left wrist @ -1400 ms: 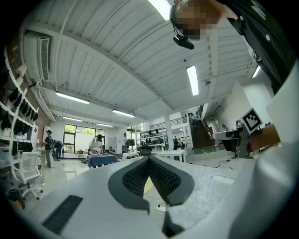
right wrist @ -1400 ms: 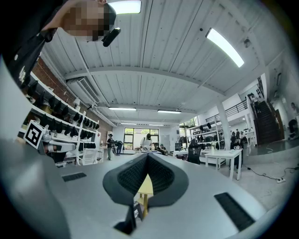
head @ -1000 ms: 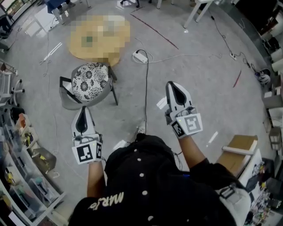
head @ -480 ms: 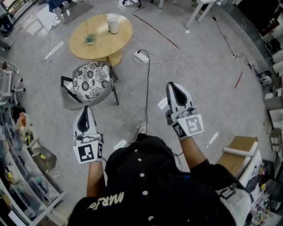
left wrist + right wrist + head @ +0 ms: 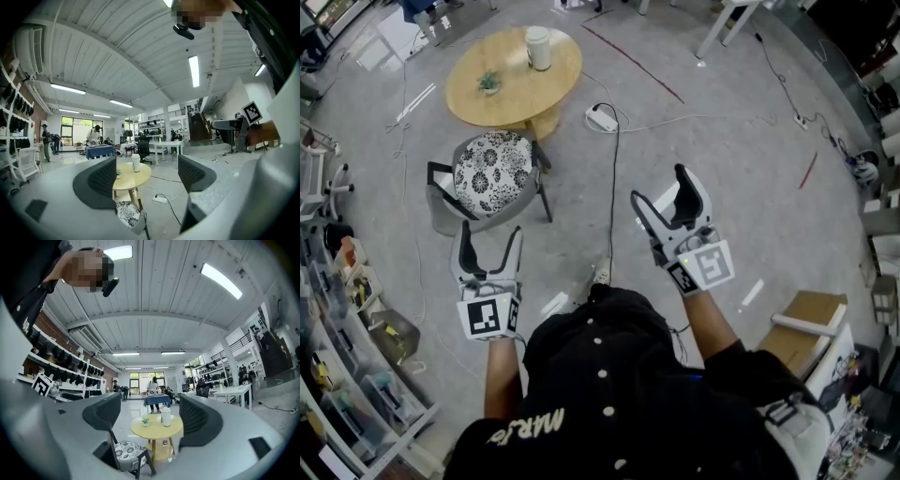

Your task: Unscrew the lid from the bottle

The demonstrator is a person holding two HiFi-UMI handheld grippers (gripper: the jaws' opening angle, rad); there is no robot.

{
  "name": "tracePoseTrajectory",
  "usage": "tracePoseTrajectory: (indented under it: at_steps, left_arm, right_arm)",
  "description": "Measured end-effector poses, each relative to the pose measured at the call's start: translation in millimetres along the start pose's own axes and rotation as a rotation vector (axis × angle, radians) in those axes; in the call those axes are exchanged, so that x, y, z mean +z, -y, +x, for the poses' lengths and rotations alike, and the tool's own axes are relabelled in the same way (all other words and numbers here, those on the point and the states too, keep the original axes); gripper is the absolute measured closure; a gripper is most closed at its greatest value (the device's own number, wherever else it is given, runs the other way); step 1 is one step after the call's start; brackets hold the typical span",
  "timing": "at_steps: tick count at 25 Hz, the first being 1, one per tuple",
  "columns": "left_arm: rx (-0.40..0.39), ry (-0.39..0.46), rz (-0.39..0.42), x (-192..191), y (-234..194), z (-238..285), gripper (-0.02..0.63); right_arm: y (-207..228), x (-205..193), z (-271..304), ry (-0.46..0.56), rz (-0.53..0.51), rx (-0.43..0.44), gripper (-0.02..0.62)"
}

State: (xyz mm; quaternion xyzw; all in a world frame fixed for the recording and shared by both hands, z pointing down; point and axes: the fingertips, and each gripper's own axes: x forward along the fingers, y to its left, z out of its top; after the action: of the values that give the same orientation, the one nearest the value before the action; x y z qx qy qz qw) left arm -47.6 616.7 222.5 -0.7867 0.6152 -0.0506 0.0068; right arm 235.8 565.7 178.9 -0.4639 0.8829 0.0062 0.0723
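A white bottle (image 5: 538, 47) with its lid on stands upright on a round yellow table (image 5: 511, 89), far ahead of me across the floor. Both gripper views look straight at it: the bottle (image 5: 136, 163) in the left one, the bottle (image 5: 166, 416) in the right one. My left gripper (image 5: 491, 236) is held at waist height, well short of the table, its jaws opening with nothing between them. My right gripper (image 5: 659, 187) is level with it on the other side, jaws also opening and empty. Neither touches anything.
A small potted plant (image 5: 488, 82) sits on the table beside the bottle. A chair with a floral cushion (image 5: 490, 173) stands between me and the table. A power strip (image 5: 600, 119) and cables lie on the floor. Shelves (image 5: 337, 309) line the left, a cardboard box (image 5: 806, 323) the right.
Both grippers were shut in the earlier frames and now stand spread wide. The hands have stayed in about the same places.
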Motion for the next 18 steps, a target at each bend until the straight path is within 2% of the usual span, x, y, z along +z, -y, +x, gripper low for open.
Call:
tracePoseTrajectory:
  at_steps: [7, 13, 18]
  left_arm:
    - [0.028, -0.016, 0.002, -2.4, 11.3, 42.4, 0.215]
    - [0.056, 0.002, 0.001, 6.8, 24.8, 73.1, 0.215]
    - [0.042, -0.029, 0.008, -4.1, 30.5, 87.5, 0.215]
  right_arm:
    - [40.3, -5.0, 23.3, -0.020, -0.019, 0.021, 0.213]
    - [68.9, -1.8, 36.5, -0.063, -0.094, 0.040, 0.213]
    - [83.8, -9.5, 46.7, -0.060, -0.080, 0.039, 0.215]
